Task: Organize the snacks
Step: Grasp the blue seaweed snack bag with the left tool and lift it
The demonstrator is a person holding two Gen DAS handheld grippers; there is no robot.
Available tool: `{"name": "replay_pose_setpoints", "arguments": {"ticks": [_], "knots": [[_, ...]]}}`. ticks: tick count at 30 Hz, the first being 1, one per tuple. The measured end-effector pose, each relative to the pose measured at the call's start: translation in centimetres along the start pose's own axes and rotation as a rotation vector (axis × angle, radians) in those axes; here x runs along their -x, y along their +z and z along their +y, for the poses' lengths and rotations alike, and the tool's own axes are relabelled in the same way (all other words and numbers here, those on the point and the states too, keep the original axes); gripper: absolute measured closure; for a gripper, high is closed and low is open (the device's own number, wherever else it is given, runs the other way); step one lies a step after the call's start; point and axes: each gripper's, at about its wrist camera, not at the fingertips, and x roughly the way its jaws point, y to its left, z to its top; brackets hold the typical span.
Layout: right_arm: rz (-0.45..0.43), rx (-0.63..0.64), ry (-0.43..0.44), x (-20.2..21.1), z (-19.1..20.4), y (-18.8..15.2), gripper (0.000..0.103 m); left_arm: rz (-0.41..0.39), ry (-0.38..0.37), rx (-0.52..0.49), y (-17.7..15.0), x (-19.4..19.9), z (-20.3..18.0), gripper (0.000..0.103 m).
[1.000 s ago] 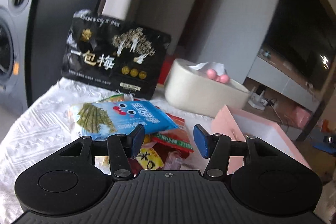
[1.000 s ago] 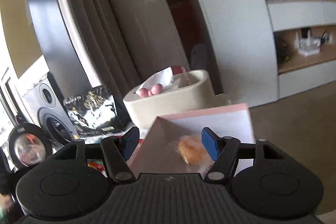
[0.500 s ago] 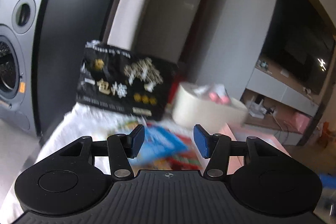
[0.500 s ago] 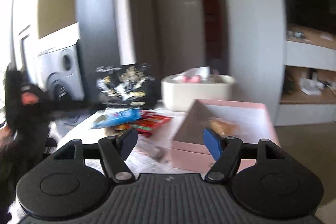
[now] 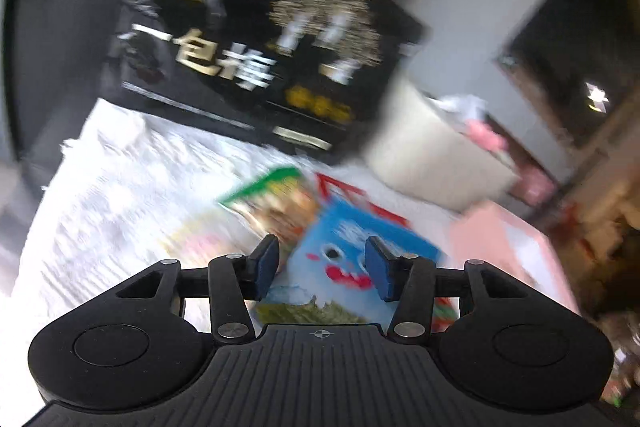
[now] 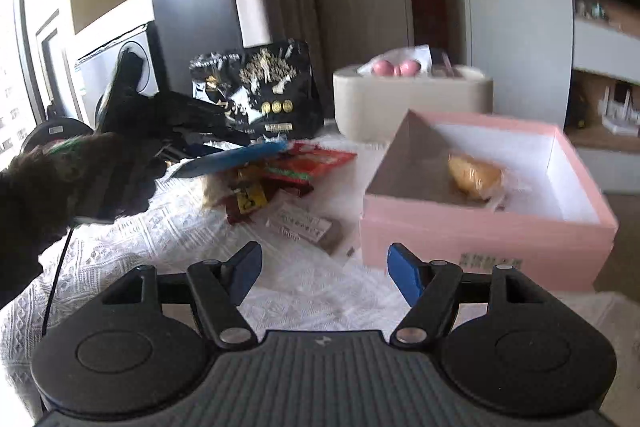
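Observation:
My left gripper (image 5: 322, 269) hovers low over a pile of snacks, its jaws closing. A blue seaweed packet (image 5: 352, 267) shows between and below the pads, and I see no pad pressing on it. In the right wrist view this blue packet (image 6: 236, 157) lies tilted on top of the pile, with a gloved hand (image 6: 80, 179) just left of it. My right gripper (image 6: 325, 277) is open and empty above the white tablecloth (image 6: 120, 267), in front of a pink box (image 6: 480, 231). The box holds one wrapped bun (image 6: 474, 175).
A big black bag (image 6: 256, 87) stands upright behind the pile. A beige tissue holder (image 6: 412, 99) sits behind the pink box. A red packet (image 6: 316, 163), a yellow-labelled one (image 6: 250, 199) and a small wrapped bar (image 6: 308, 227) lie on the cloth. A washing machine stands far left.
The left gripper pushed forward and down toward the pile, and its jaws narrowed a little. The right gripper swung left and sank, so the pink box sits to its right.

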Motion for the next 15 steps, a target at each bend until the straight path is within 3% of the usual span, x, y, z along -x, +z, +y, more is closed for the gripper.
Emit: {"name": "replay_pose_setpoints", "arguments": {"ticks": [6,8,11,15], "knots": [[0.045,-0.042,0.025,-1.9,0.0,0.1,0.033,0.064,-0.075,-0.249,-2.4,3.9,-4.5,0.050],[0.056,-0.060,0.051,-2.3,0.2,0.0,0.033,0.044,-0.011,-0.316,-2.8,4.8,-6.2,0.050],[0.062,-0.045,0.050,-2.7,0.8,-0.4,0.033,-0.027,0.105,-0.317,-3.2,5.6,-7.9,0.050],[0.073,-0.035,0.044,-2.6,1.0,-1.1,0.033,-0.090,0.141,-0.407,-4.7,6.1,-10.7,0.050]]}}
